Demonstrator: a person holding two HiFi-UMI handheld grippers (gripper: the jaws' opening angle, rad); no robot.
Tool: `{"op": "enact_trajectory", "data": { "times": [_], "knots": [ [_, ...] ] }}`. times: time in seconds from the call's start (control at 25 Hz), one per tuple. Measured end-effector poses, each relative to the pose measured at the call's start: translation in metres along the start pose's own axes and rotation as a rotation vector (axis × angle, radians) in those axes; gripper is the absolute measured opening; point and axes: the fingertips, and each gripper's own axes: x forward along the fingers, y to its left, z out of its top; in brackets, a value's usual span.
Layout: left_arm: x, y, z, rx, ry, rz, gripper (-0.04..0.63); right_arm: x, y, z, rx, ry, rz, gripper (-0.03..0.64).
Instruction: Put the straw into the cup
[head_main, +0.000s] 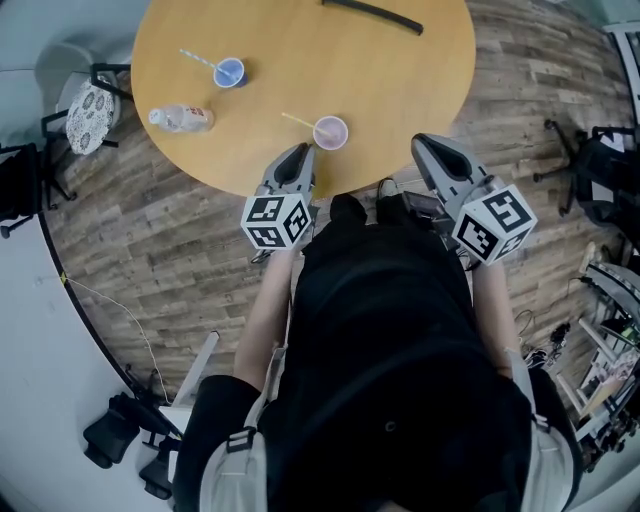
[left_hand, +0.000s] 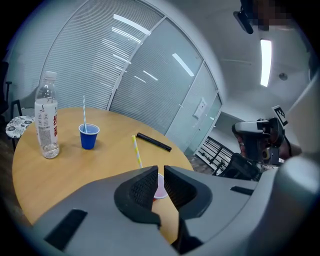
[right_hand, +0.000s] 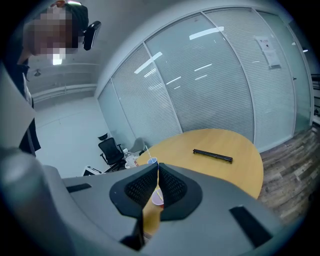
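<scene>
Across the round wooden table, little writing shows. At its six o'clock edge the left tongs hold their jaws a narrow slit apart with nothing in them, and the right tongs, toward five o'clock, have their tips together, also empty. The water bottle at eight o'clock wears a label with red print too small to read. A blue cup sits near ten o'clock. The pink cup stands at six o'clock, just beyond the left tongs, and the yellow straw already leans in it, its free end toward nine o'clock. That straw looks light, thin and easily crushed. Any regrip is best a gentle pinch at mid-length above the rim, since the light cup could tip.
</scene>
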Motion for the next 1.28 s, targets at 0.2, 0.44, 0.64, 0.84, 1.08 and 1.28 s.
{"op": "enact_trajectory", "data": {
  "times": [0.2,0.44,0.64,0.84,1.08,1.28],
  "knots": [
    [-0.005,-0.003,-0.005,-0.001,0.007,0.006,0.03,-0.004,-0.006,0.001,-0.006,-0.001,0.001,0.018],
    [-0.01,-0.016,-0.002,0.009,-0.005,-0.004,0.012,-0.009,-0.021,0.006,0.005,-0.016,-0.004,0.018],
    [-0.017,-0.032,0.001,0.007,-0.026,0.003,0.012,-0.011,-0.027,0.005,0.002,-0.015,0.034,0.018],
    [-0.029,-0.053,0.005,-0.013,-0.064,0.031,0.012,-0.016,-0.029,0.004,-0.012,-0.004,0.101,0.018],
    [-0.041,-0.092,0.012,-0.063,-0.125,0.057,0.012,-0.033,-0.036,-0.001,-0.03,0.028,0.175,0.018],
    [-0.05,-0.126,0.01,-0.079,-0.167,0.076,0.012,-0.054,-0.047,-0.012,-0.04,0.067,0.224,0.018]
  ]
}}
